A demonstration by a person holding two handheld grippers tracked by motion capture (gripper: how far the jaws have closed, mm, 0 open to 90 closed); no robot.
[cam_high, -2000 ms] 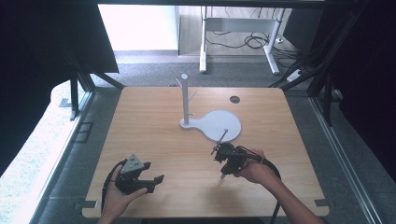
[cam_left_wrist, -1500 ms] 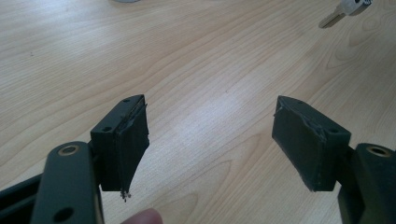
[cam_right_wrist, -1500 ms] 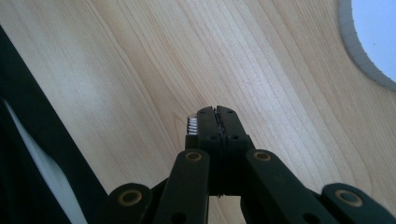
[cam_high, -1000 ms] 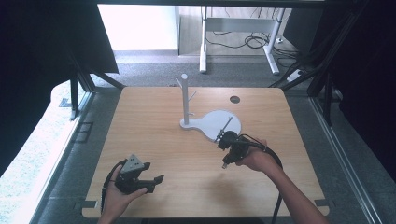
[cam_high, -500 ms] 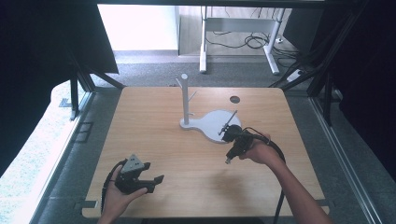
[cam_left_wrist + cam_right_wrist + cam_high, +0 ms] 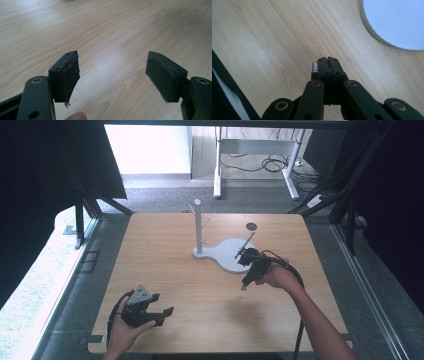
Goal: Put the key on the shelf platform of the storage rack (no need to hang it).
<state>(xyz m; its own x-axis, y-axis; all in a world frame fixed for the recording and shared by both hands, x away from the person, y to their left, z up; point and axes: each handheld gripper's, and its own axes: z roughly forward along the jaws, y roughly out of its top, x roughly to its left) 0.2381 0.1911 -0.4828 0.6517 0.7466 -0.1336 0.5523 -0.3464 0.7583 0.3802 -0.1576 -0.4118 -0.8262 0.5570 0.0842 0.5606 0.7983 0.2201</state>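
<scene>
Black tool point(image 6: 243, 287) over pale wood-grain table point(image 6: 165, 265), beside a white stand point(image 6: 227, 255)

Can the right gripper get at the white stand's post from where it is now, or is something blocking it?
Probably yes. The right gripper sits at the near edge of the stand's flat white base, and bare base and table lie between it and the post. Its fingers are shut and must open first.

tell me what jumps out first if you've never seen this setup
The white stand at the middle of the wooden table: an upright post with short pegs on a flat rounded base. The right gripper, jaws shut, hovers at the base's near edge, and the left gripper rests wide open by the table's near left corner.
</scene>
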